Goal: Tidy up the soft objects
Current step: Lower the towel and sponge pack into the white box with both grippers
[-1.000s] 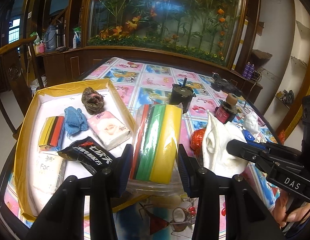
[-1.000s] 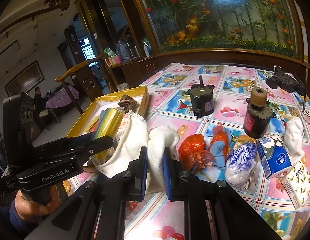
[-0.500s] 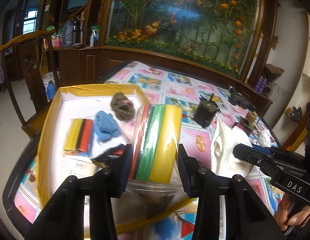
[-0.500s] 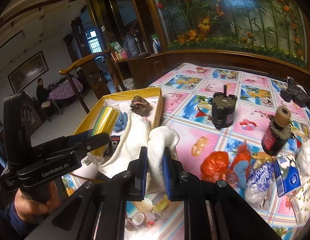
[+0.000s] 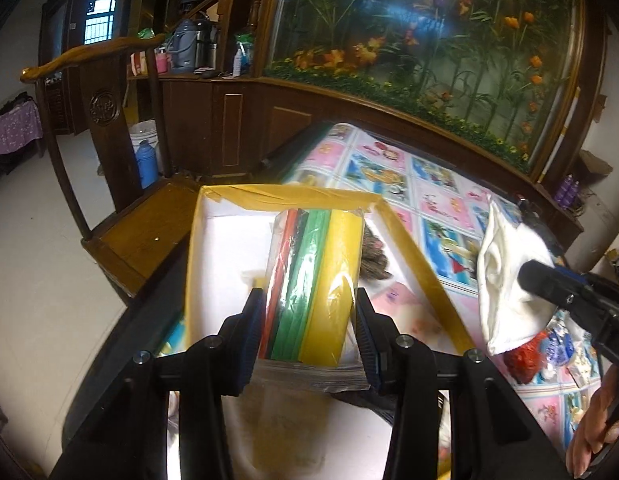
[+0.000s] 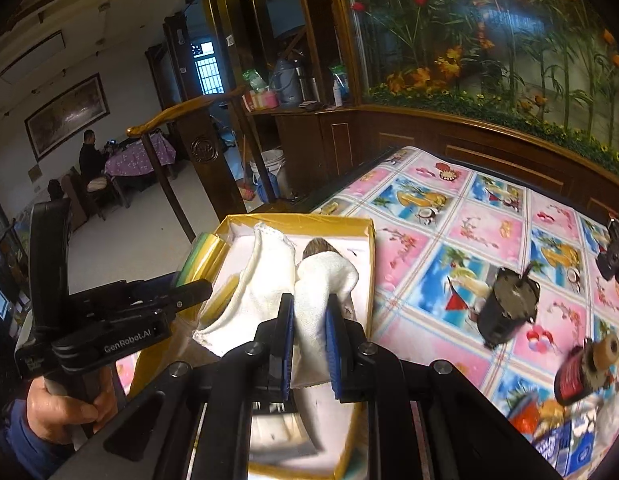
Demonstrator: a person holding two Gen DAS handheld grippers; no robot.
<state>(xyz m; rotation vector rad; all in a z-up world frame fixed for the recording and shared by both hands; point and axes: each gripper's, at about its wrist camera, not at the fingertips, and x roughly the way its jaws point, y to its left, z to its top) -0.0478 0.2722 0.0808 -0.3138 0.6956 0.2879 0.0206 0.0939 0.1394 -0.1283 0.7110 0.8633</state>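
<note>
With my left claw (image 5: pixel 305 336) gripping the sponge pack (image 5: pixel 317 280) and my right claw (image 6: pixel 309 344) clenched on the white cloth (image 6: pixel 285 280), I should lower both into the yellow-rimmed box (image 5: pixel 293 194), clear of its far edge, before letting go.

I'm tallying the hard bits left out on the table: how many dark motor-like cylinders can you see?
2: one motor on a blue tablecloth square, another with a tan cap nearer the right edge. More may be hidden.

Box (image 5: pixel 287 196) at table (image 6: pixel 461 236) edge, nine o'clock side. Sponge pack (image 5: pixel 313 280) over box interior, cloth (image 6: pixel 309 300) at its three o'clock. Two motors (image 6: pixel 507 308) on table at three o'clock of box, packets (image 6: pixel 565 440) nearer, five o'clock. Chair (image 5: pixel 109 128) beyond box, eleven o'clock.
</note>
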